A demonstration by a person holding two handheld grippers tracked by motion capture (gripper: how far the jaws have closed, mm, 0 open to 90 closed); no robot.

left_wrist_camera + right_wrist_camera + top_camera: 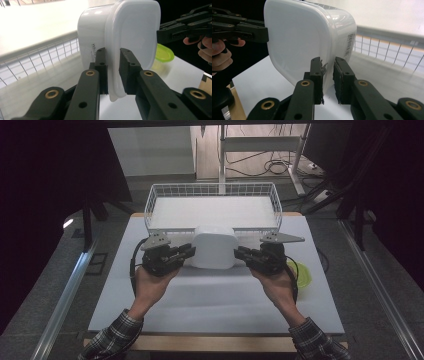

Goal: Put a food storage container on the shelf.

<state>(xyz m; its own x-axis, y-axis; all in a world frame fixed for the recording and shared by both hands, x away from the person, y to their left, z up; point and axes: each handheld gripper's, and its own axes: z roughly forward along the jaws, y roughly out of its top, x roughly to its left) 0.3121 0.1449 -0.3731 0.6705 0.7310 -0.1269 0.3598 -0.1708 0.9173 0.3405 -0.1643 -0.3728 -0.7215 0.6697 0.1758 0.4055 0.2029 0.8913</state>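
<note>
A white plastic container [215, 249] with rounded corners hangs between my two grippers, held just in front of the wire basket [212, 190]. My left gripper [190, 252] is shut on its left edge. In the left gripper view the jaws [113, 56] pinch the thin rim of the container [130, 30]. My right gripper [240, 253] is shut on the opposite edge. In the right gripper view its jaws [328, 63] clamp the rim of the container [302, 37], whose side bears a barcode label.
The white wire basket stands at the back of the pale table [215, 300]. A yellow-green lidded tub [302, 276] sits on the table under my right hand and also appears as the tub [163, 53]. Dark floor and rails flank the table.
</note>
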